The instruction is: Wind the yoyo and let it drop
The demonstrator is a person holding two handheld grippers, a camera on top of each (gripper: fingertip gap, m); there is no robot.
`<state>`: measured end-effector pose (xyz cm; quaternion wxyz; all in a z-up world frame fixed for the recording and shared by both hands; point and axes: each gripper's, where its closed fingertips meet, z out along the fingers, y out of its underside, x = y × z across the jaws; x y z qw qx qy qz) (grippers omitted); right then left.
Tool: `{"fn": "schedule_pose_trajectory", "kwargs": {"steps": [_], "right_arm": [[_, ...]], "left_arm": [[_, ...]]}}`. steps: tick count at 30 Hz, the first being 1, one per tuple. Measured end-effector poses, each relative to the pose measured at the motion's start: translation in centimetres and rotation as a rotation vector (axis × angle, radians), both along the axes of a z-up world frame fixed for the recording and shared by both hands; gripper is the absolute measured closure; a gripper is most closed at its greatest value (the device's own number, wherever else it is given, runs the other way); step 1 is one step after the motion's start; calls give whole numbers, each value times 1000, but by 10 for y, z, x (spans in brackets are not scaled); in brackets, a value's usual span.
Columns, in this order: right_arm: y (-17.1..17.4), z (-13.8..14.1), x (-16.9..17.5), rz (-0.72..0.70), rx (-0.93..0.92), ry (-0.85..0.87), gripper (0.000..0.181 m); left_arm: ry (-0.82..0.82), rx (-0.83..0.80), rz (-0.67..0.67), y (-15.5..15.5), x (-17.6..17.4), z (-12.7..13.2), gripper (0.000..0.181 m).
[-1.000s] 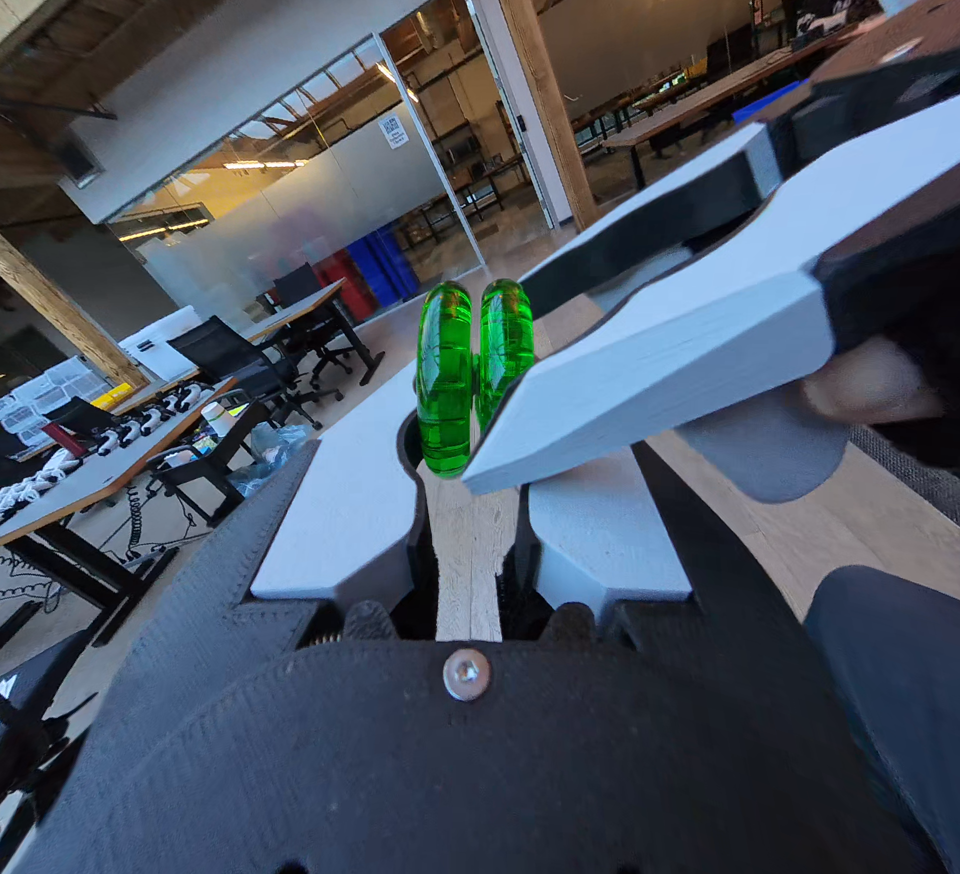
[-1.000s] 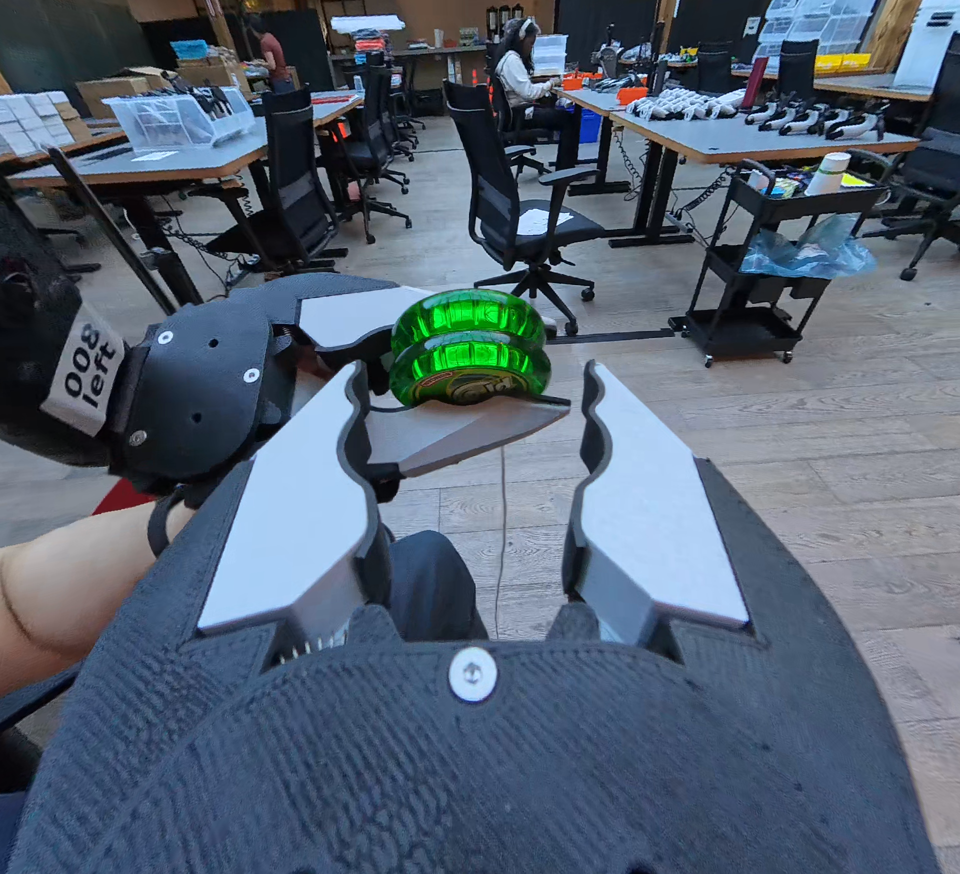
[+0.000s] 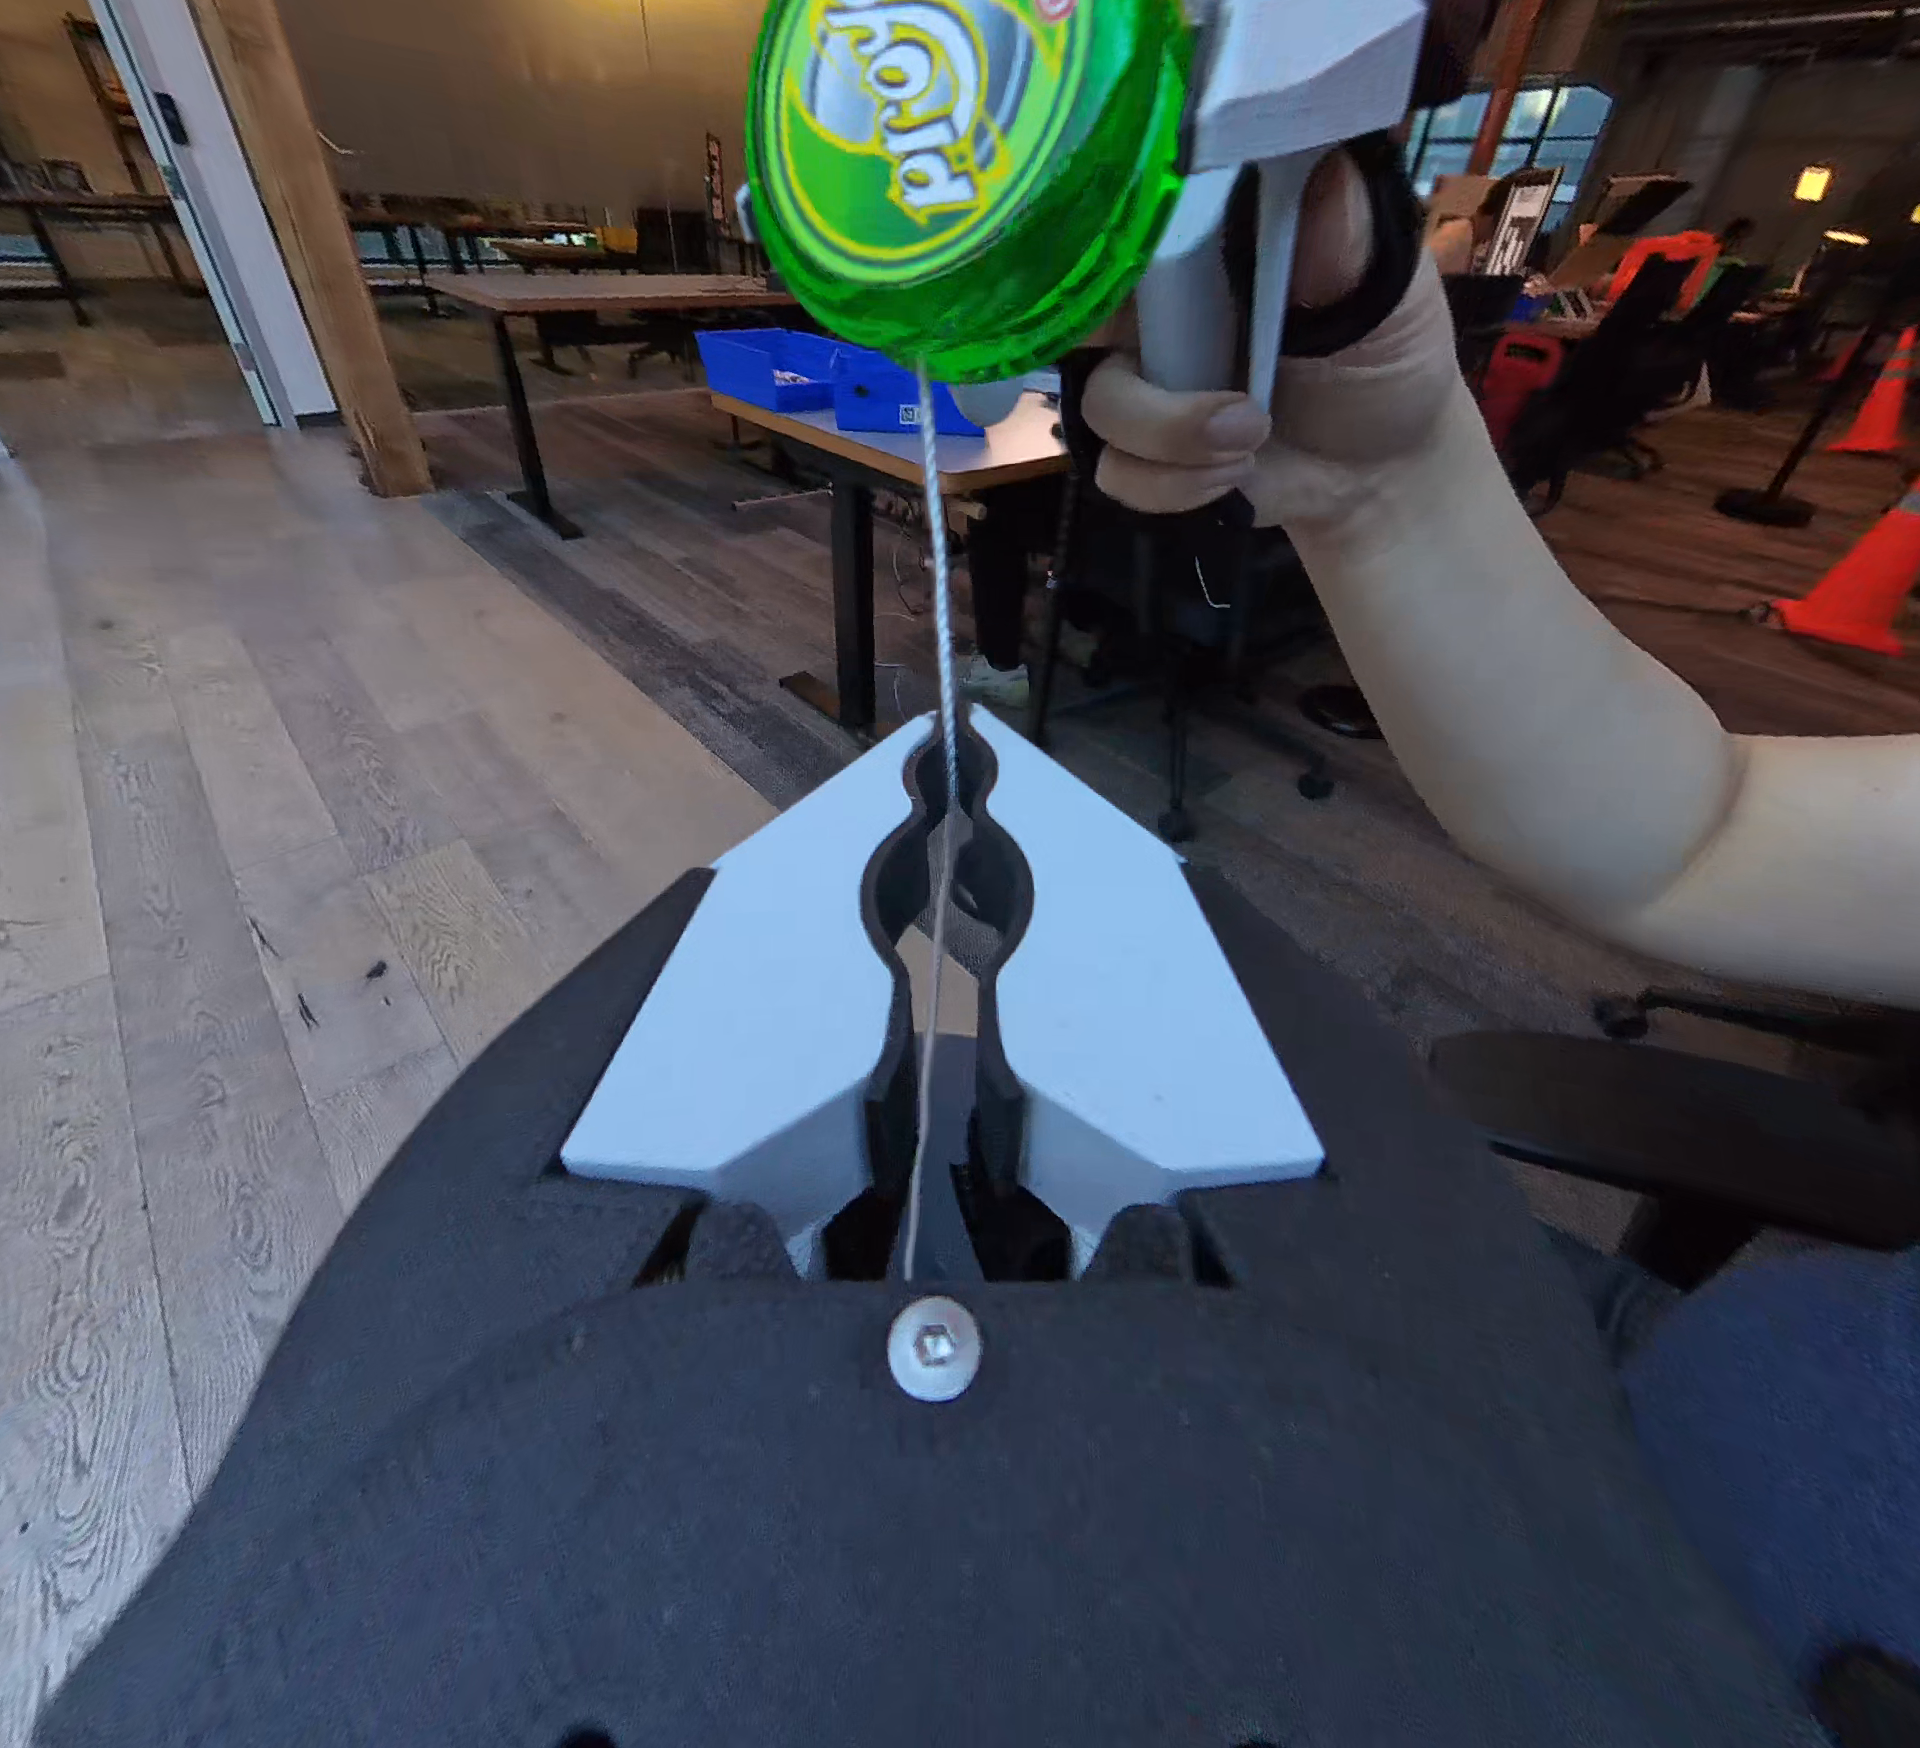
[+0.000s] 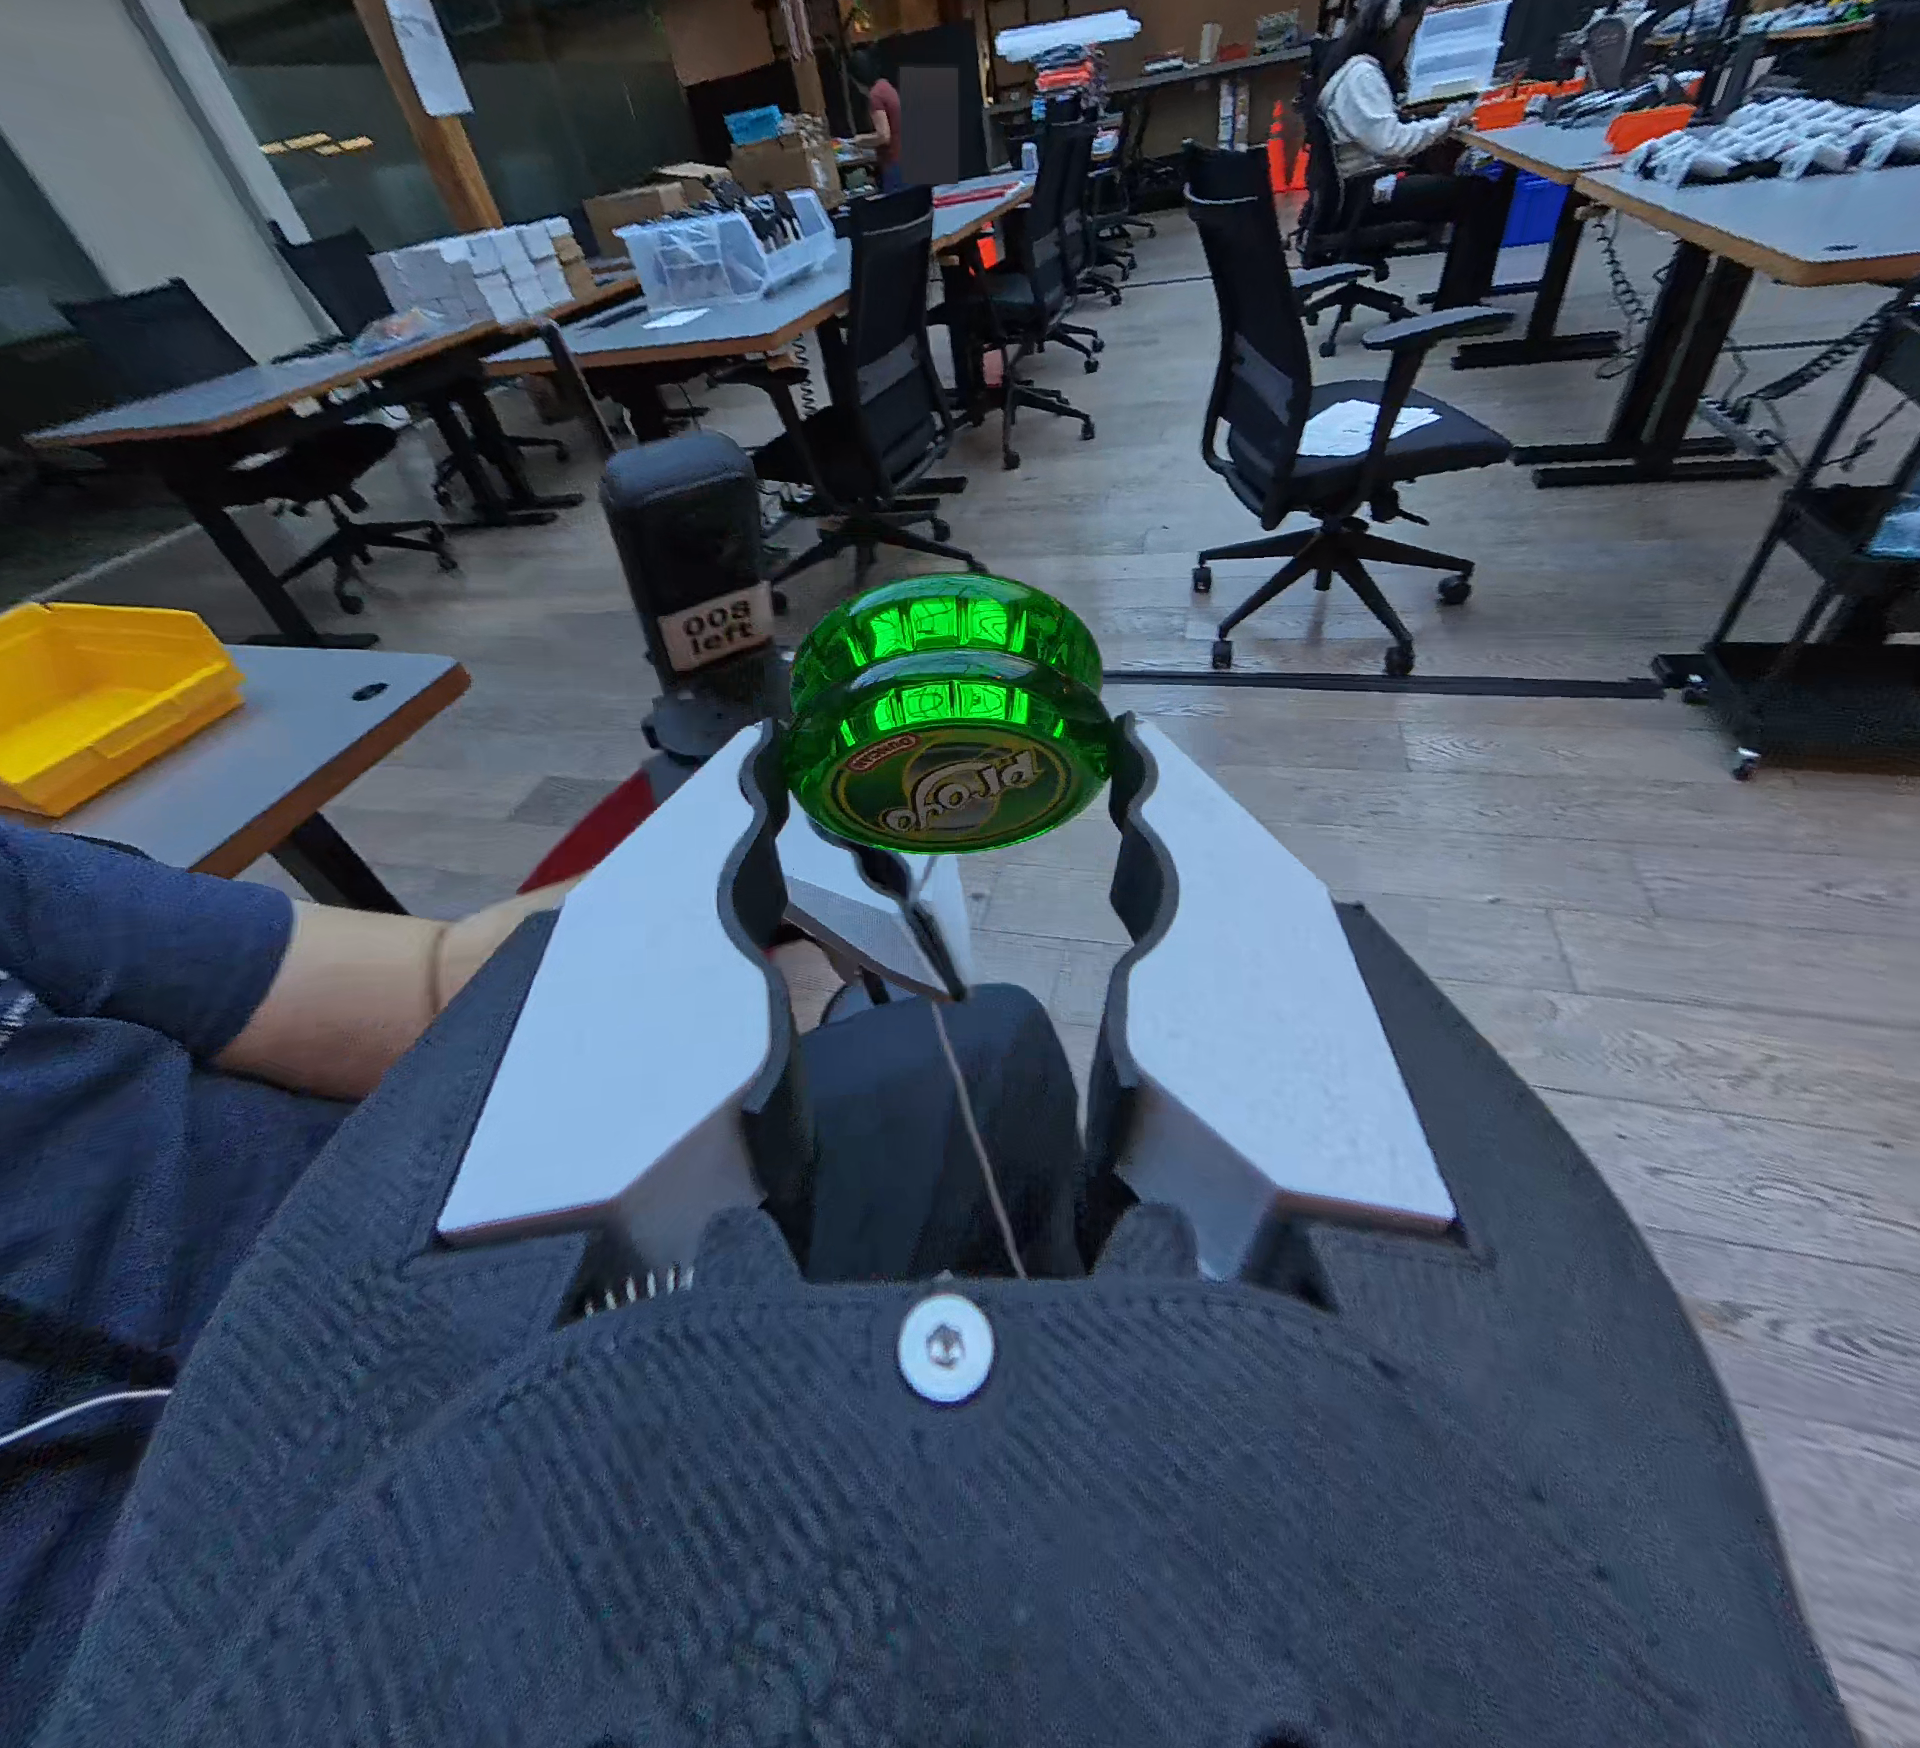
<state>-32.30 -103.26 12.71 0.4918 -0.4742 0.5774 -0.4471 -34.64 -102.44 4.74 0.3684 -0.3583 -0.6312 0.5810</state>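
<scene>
A translucent green yoyo with a yellow-and-silver face sits on its side between the fingertips of my right gripper, which is shut on its rims. In the left wrist view the yoyo is high up, face towards the camera, with one right finger beside it. A white string runs taut from the yoyo's lower edge to my left gripper, which is shut on it at the tips. The slack string passes on between the fingers. The left gripper shows just below the yoyo.
Everything is held in the air above a wooden floor. A black office chair and a black cart stand ahead. A desk with a yellow bin is at the left. Blue bins and orange cones lie beyond. A person sits at a far desk.
The yoyo has passed from my left gripper to my right, which closed on it. My left gripper let go, moved below the yoyo and shut on the string.
</scene>
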Motion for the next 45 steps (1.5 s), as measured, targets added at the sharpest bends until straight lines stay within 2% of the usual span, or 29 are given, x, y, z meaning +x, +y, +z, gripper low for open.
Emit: {"fn": "schedule_pose_trajectory", "kwargs": {"steps": [3, 6, 11, 16, 20, 23, 27, 31, 38, 42, 45], "right_arm": [[-14, -18, -12, -98, -104, 90, 120], [-18, -43, -17, -111, -174, 192, 120], [8, -86, -7, 52, -184, 308, 120], [38, -115, 13, 183, -234, 362, 121], [51, -114, 24, 228, -211, 273, 120], [66, -98, 23, 273, -211, 145, 120], [64, -79, 14, 229, -225, 31, 120], [64, -67, 7, 192, -251, -39, 120], [51, -51, 1, 67, -332, -92, 121], [38, -68, 0, 39, -334, -15, 120], [40, -89, 1, 89, -301, 59, 120]], "left_arm": [[-100, -6, -45, 16, -3, -7, 181], [-225, -62, -57, 30, -2, -7, 181], [-402, -183, -48, 39, 10, -2, 181], [-342, -150, -111, 41, 11, 12, 181], [-299, -91, -110, 30, 20, 11, 181], [-196, -14, -117, 23, 28, 5, 181], [-20, 68, -148, 21, 36, -2, 181], [63, 100, -202, 29, 30, -17, 181], [57, 143, -264, 53, 2, -48, 181], [-97, 55, -269, 74, -2, -56, 181], [-197, -83, -237, 82, 5, -39, 181]]}}
